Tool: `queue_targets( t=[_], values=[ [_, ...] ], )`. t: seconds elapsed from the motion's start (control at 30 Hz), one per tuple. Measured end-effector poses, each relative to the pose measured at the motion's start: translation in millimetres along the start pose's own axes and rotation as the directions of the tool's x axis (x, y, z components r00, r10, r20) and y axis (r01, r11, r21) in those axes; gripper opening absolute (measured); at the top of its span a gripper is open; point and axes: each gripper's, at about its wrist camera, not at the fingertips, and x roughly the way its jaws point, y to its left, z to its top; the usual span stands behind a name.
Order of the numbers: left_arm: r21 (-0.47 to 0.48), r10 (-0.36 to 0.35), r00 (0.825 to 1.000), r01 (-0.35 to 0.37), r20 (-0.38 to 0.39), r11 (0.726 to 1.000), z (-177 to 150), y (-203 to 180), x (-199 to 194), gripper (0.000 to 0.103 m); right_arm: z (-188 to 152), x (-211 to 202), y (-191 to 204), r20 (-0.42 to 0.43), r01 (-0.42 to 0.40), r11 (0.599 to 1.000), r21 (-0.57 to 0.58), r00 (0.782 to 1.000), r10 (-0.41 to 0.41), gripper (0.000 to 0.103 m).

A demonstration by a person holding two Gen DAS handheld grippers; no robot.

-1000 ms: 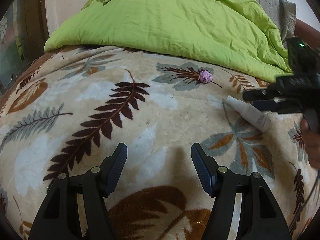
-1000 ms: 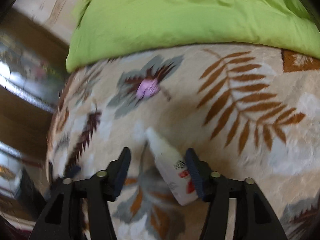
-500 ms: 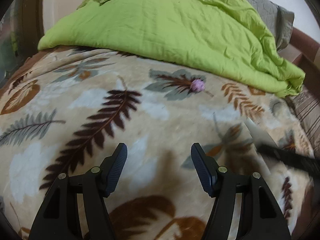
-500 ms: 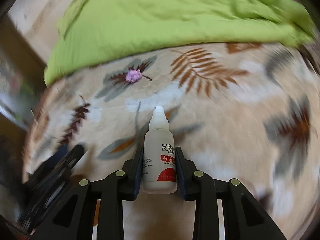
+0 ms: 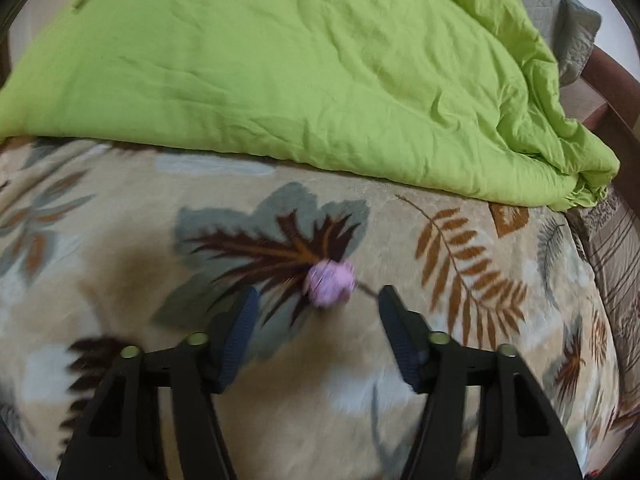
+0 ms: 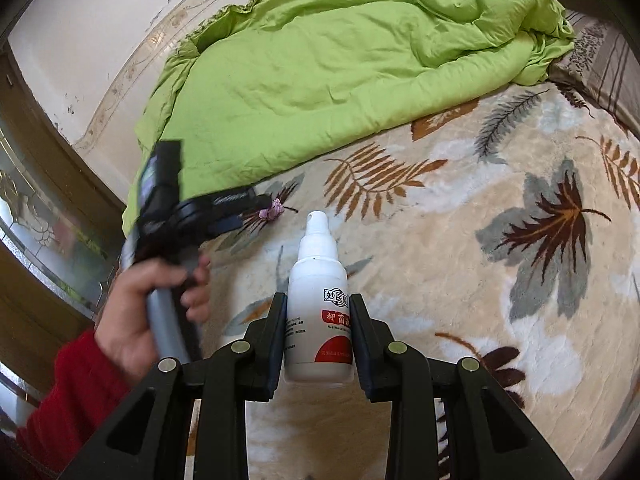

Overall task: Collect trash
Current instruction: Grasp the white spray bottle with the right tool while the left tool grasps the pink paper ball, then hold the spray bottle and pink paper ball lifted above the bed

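Purple crumpled wad point(image 5: 330, 283) lies on the leaf-print blanket point(image 5: 400, 232), just ahead of the wide-open left hand-held gripper point(image 5: 316, 308). It should advance until its fingers straddle the wad, then close gently. The right hand-held gripper point(image 6: 318, 328) clamps a white spray bottle point(image 6: 318, 308).

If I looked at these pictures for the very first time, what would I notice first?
Probably the big bright green quilt heaped over the far part of the bed, above the leaf-patterned blanket. Next, the white bottle with a red label, pinched upright between the right tongs. Then the little purple crumpled ball lying on the blanket, just ahead of the open left tongs.
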Motion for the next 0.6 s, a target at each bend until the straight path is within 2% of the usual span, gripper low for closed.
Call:
queue_targets(
  t=[0.03,0.1,0.27,0.4,0.6],
  values=[
    [0.002,-0.001,1.0,0.001,-0.011,1.0,3.8,-2.1,9.4,0.05,-1.0,-1.2,-1.3,-0.001,-0.005,1.0,0.006,1.0,0.005,0.032],
    [0.002,0.02,0.999,-0.02,-0.047,1.0,7.4,-4.4,29.9,0.037,-1.6,-2.8,-1.8,-0.003,-0.011,1.0,0.006,1.0,0.011,0.032],
    [0.04,0.043,0.999,-0.043,-0.009,0.998,-1.6,-12.4,28.2,0.029,-2.1,-7.3,0.2,0.012,-0.004,1.0,-0.001,1.0,0.004,0.032],
    [0.056,0.014,1.0,-0.014,0.005,0.998,-30.6,-14.4,0.3,0.029,-3.2,-10.1,3.8,0.024,0.025,0.999,-0.022,0.999,-0.024,0.032],
    [0.125,-0.002,0.998,-0.006,0.059,0.992,-100.3,-22.0,-70.8,0.029,-13.5,-24.1,13.6,0.064,0.082,0.993,-0.08,0.995,-0.077,0.032]
  ],
)
